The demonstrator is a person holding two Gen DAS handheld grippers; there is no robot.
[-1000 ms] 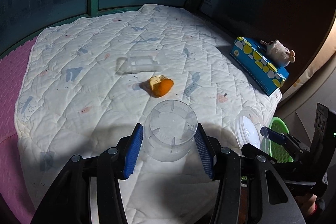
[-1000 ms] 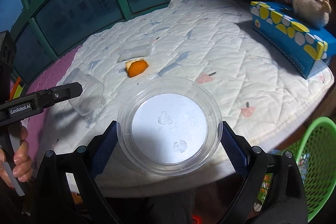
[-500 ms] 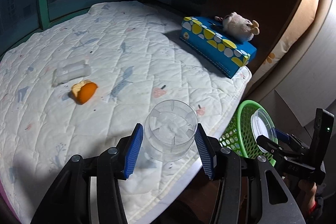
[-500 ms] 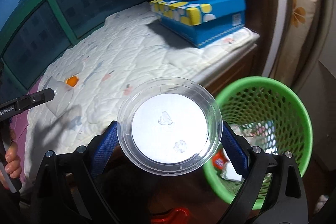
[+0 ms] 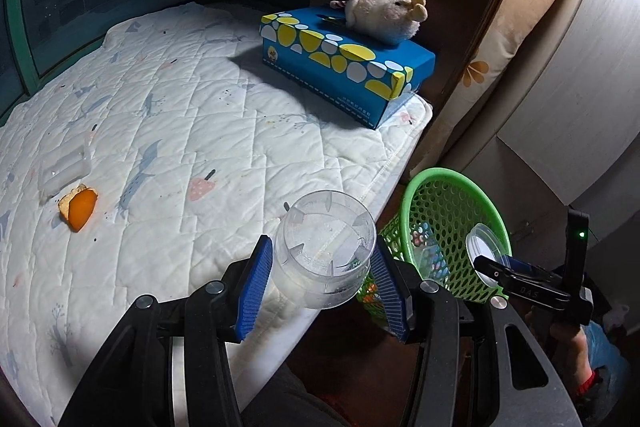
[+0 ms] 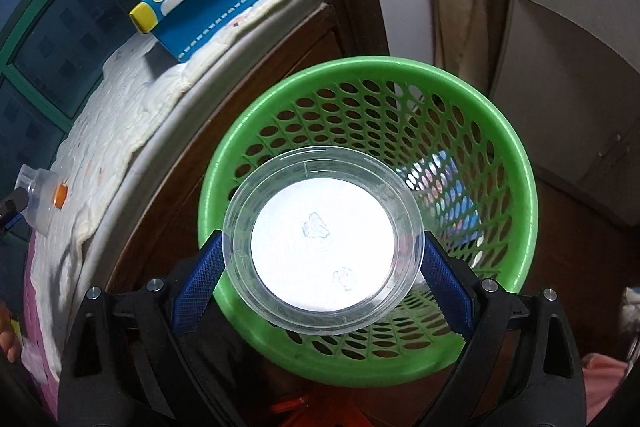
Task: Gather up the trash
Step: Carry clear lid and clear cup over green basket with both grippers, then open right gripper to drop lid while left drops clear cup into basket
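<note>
My left gripper (image 5: 323, 281) is shut on a clear plastic cup (image 5: 326, 251), held over the mattress's front edge beside the green mesh basket (image 5: 416, 187). My right gripper (image 6: 322, 267) is shut on a clear round lid (image 6: 322, 239) and holds it right above the basket's (image 6: 516, 155) opening. The lid also shows in the left wrist view (image 5: 486, 253), over the basket. An orange peel (image 5: 78, 207) and a crumpled clear wrapper (image 5: 64, 167) lie on the quilted mattress (image 5: 200, 115) at the left. Some trash lies in the basket's bottom.
A blue tissue box (image 5: 344, 67) with a plush toy (image 5: 384, 13) on it sits at the mattress's far right corner. A wooden bed frame (image 6: 248, 75) runs beside the basket. Windows stand behind the bed. A wall and cabinet stand at the right.
Both grippers swung right from over the mattress toward the basket. The lid is now directly above the basket's opening; the cup has reached the mattress's edge.
</note>
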